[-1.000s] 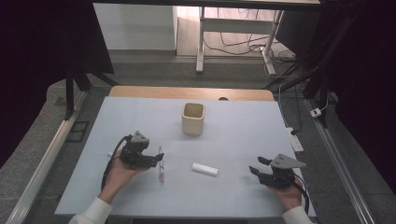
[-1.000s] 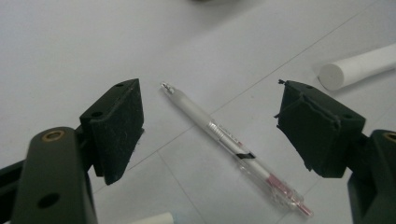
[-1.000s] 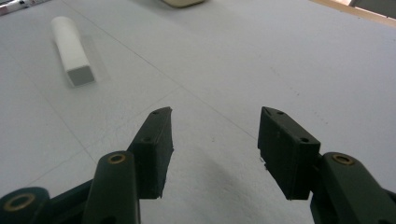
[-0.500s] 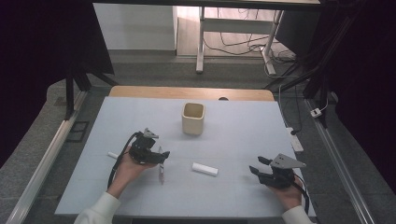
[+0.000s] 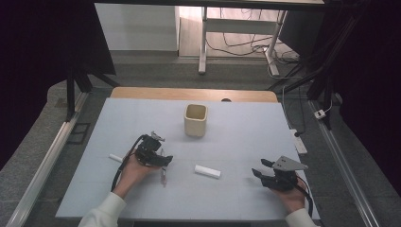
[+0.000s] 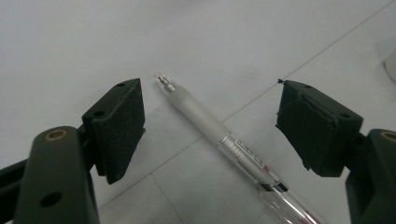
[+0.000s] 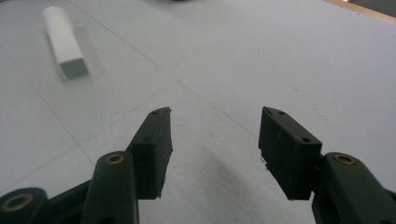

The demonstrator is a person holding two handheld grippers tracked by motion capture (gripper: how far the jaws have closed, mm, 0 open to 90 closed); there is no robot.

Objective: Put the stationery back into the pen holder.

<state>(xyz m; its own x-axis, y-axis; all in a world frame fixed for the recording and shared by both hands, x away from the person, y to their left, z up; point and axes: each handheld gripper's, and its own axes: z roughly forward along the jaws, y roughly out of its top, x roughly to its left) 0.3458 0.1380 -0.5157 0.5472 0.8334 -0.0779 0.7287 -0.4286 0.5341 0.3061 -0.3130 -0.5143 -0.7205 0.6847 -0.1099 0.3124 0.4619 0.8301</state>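
Note:
A clear pen [image 6: 233,144] with a frosted grip lies flat on the pale table, its tip pointing away between the jaws of my left gripper [image 6: 210,91]. Those jaws stand wide open on either side of the pen, and neither pad touches it. In the high view the left gripper [image 5: 162,162] hovers low over the pen [image 5: 163,178] at the table's left middle. My right gripper [image 5: 263,174] rests open near the front right, with bare table between its jaws [image 7: 215,116]. A white block [image 7: 65,42] lies ahead of it to the left.
A cream square cup [image 5: 195,119] stands upright at the table's middle back. The white block [image 5: 207,171] lies between the two grippers. A small white stick [image 5: 115,158] lies left of the left hand. The table's wooden far edge [image 5: 194,93] borders dark floor.
The left gripper has shifted a little to the right and sunk over the pen, uncovering the small white stick at its left. The right gripper has stayed put.

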